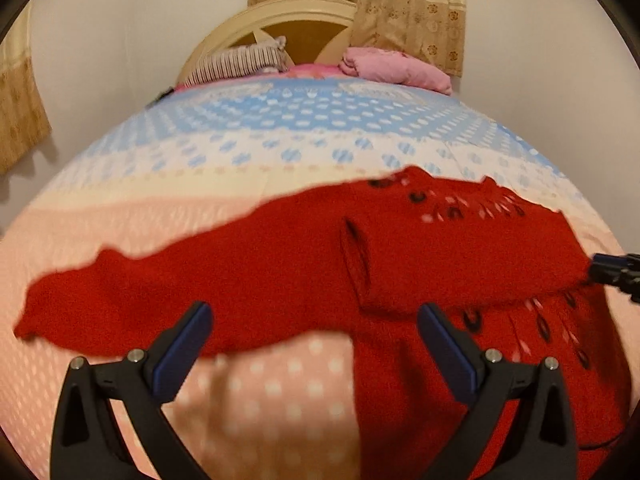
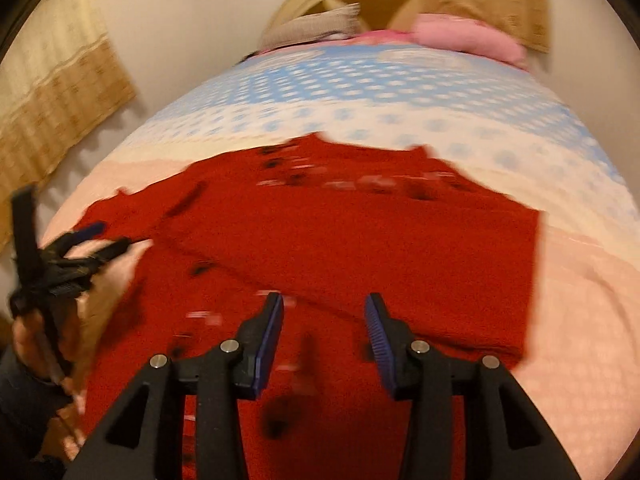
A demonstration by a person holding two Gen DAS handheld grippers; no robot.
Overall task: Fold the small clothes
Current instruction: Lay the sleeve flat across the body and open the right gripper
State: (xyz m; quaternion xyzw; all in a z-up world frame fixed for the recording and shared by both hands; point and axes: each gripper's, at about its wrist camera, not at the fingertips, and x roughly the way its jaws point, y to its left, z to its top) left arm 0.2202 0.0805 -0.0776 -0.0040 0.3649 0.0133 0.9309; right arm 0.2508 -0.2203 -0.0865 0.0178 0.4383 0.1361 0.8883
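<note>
Red sweater lies on the bed, near end, over the pink part of the dotted cover. One sleeve stretches out flat to the left in the left wrist view; the body is partly folded over itself, eyelet pattern showing at its far and right edges.

Left gripper: jaws spread wide, nothing between them, held over the sweater's near edge. Seen from the right wrist view it sits at far left, in a hand with a dark sleeve.

Right gripper: jaws part-way spread, no cloth between the pads, above the folded red body. The view is blurred, so whether the tips touch the knit is unclear.

Far end of bed: striped pillow, pink bundle, headboard, curtain behind.
</note>
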